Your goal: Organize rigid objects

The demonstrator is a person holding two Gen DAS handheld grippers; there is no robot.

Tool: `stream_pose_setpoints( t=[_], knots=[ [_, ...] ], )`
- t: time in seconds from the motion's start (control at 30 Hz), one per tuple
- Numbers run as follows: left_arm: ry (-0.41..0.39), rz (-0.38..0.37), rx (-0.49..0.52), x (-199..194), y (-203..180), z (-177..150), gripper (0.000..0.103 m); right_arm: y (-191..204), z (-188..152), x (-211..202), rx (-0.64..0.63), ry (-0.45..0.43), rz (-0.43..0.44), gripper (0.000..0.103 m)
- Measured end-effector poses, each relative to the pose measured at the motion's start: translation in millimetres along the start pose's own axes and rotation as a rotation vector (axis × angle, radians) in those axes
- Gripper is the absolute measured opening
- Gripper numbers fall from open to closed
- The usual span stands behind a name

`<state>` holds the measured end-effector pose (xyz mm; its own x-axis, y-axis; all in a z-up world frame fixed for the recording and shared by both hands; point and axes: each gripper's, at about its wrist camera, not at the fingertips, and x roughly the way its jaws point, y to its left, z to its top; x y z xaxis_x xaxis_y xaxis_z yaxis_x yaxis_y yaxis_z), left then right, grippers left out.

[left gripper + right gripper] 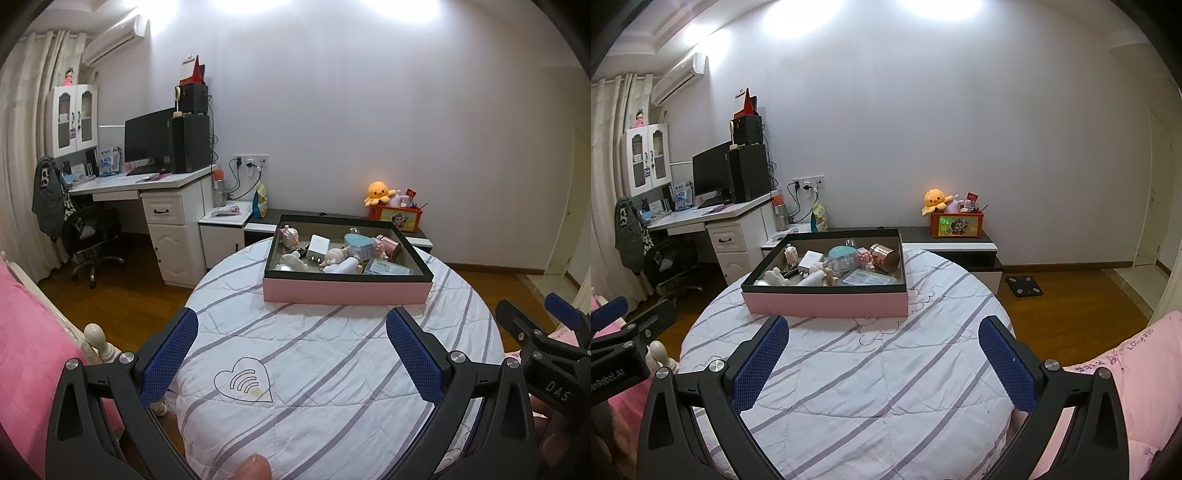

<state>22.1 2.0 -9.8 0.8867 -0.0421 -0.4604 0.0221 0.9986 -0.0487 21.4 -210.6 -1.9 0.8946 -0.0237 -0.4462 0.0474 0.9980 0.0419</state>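
Pink-sided box (827, 304) with dark rim, set at far side of striped quilt (871, 387), well apart from both claws; contents jumbled: white charger (812, 260), copper tin (884, 256), teal case (843, 258), pale figurines, flat packet. Left gripper (291, 354) and right gripper (882, 354): jaws spread wide, nothing held, poised above quilt. Advised: approach from above, single out one hard item at pile's edge, close across narrow sides.

A home bedroom: a quilted bed (332, 369), a computer desk (147, 181) with monitor (147, 136), curtains (22, 147), and plush toys (380, 192).
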Motion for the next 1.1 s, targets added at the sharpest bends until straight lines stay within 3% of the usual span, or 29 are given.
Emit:
stream_pose_setpoints(
  t=[1.1],
  knots=[
    [0.031,-0.063,0.0,4.3,2.4,-7.0,0.103,-0.2,-4.0,3.7,0.004,0.005,-0.01,0.103]
  ],
)
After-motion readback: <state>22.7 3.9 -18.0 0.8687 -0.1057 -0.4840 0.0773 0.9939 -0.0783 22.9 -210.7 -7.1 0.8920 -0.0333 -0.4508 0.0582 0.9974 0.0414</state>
